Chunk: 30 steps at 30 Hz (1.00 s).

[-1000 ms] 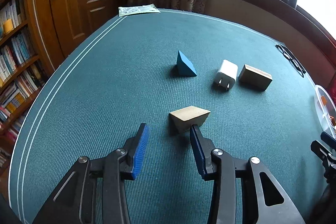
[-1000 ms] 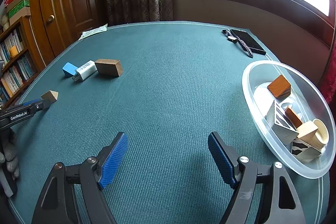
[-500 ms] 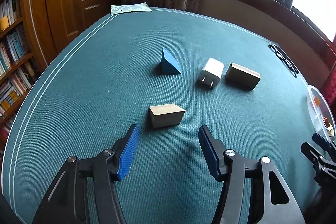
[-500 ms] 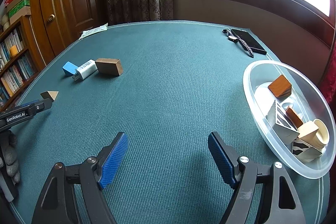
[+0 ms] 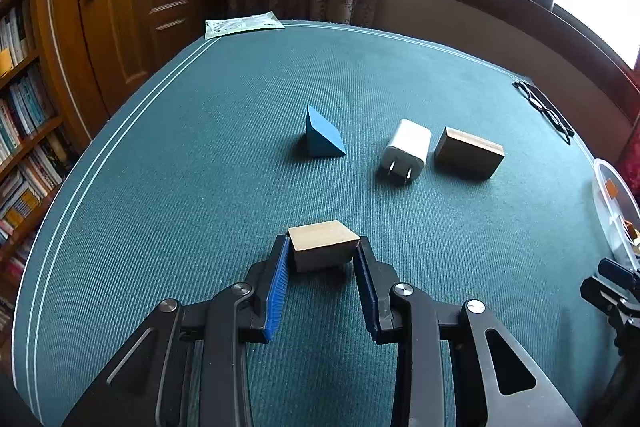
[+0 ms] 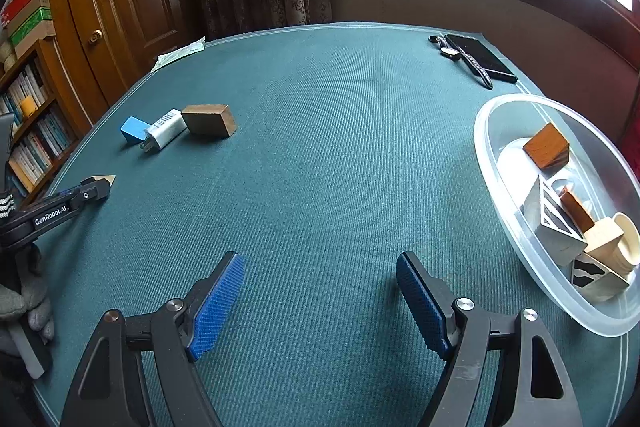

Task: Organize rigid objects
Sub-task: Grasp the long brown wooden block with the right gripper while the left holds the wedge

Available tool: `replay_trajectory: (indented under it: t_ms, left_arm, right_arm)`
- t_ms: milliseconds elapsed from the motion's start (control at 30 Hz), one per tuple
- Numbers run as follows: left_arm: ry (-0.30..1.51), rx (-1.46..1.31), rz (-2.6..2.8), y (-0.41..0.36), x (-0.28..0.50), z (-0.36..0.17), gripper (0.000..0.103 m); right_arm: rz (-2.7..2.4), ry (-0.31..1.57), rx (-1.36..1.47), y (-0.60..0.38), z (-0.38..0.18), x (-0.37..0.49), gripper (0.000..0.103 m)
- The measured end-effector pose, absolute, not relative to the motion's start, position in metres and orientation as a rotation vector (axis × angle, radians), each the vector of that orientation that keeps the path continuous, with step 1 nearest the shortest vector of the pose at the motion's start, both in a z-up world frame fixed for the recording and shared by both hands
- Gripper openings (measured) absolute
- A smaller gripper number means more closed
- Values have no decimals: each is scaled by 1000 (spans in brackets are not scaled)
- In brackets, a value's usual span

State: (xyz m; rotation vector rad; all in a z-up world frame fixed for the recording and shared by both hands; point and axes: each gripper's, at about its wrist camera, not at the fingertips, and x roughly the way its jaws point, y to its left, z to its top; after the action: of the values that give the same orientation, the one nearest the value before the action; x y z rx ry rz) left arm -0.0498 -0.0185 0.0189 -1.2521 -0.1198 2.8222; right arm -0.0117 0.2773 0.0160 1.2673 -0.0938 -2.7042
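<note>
On the green-clothed table (image 5: 200, 155), a pale wooden wedge block (image 5: 322, 245) is being clamped by the closing left hand-held gripper (image 5: 322, 259); the grasp step is judged current. Lifting toward the clear plastic bowl (image 6: 496, 163) follows. The right hand-held gripper (image 6: 320, 291) is held wide, empty.

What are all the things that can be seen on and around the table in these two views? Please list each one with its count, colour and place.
pale wooden block: 1, light wood, near side, between the left tool's pads
blue wedge: 1, blue, mid-table
charger plug: 1, white, between wedge and brown block
brown block: 1, dark wood, beside the plug
clear bowl: 1, transparent, right edge, holds several wooden blocks
phone: 1, black, far right corner
watch: 1, black, beside the phone
paper sheet: 1, white, far left corner
table: 1, green cover
left tool: 1, black, blue pads, closing on the pale block
right tool: 1, black, blue pads, open, empty
</note>
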Motion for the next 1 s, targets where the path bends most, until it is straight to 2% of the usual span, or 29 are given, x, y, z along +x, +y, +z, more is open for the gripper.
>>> replay_trajectory:
  t_ms: [333,600,1000]
  left_arm:
    - [-148,-1207,2841,-30,-46,30,33]
    - [-209,-1215,2835,-40,-46,29,33]
    - [-205,-1228,2842,-41,-47,23,33]
  right_arm:
    - [-2659,-96,1216,229,41,-53,82]
    - [-2658,-168,1234,188,28,-102,82]
    - [-2691,-200,1263,165,16,-137,82]
